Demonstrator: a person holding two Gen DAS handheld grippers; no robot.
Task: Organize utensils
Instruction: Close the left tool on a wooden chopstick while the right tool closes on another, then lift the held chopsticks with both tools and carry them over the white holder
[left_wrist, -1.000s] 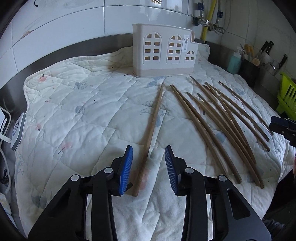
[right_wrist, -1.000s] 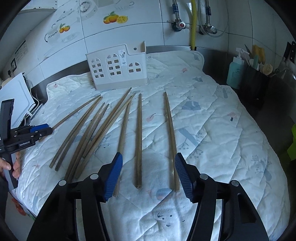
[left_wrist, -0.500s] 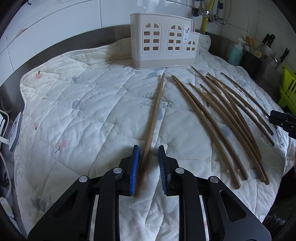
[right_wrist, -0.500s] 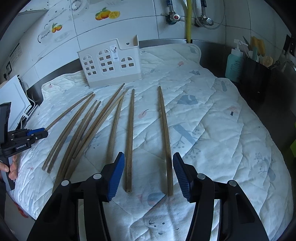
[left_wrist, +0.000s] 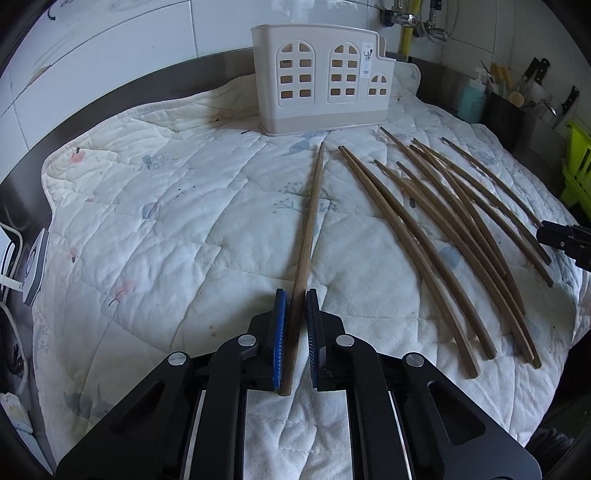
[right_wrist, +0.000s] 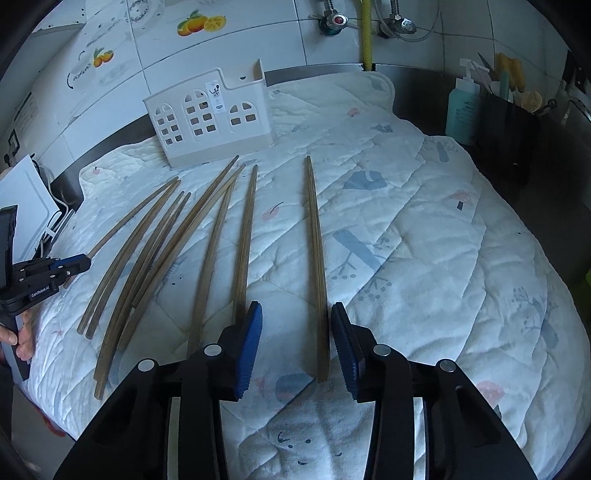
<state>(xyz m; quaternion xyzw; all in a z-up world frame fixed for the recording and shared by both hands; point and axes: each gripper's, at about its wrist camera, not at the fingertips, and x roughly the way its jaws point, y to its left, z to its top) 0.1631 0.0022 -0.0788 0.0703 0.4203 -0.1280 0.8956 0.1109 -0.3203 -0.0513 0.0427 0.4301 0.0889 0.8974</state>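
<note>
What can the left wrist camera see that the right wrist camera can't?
Only the left view shows the left tool shut on one chopstick, plus a green rack. Only the right view shows fruit stickers and the right tool closing around a lone chopstick, not yet gripping. Both show the white holder and the quilt.

Brown wooden chopsticks (right_wrist: 184, 251) lie fanned flat on quilt before upright white holder (right_wrist: 210, 118).

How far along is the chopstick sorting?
Done: nothing visible in the holder. In hand: left gripper shut on one chopstick; right gripper closing around another chopstick, pads not yet touching. Left: the other chopsticks lie on the quilt.
</note>
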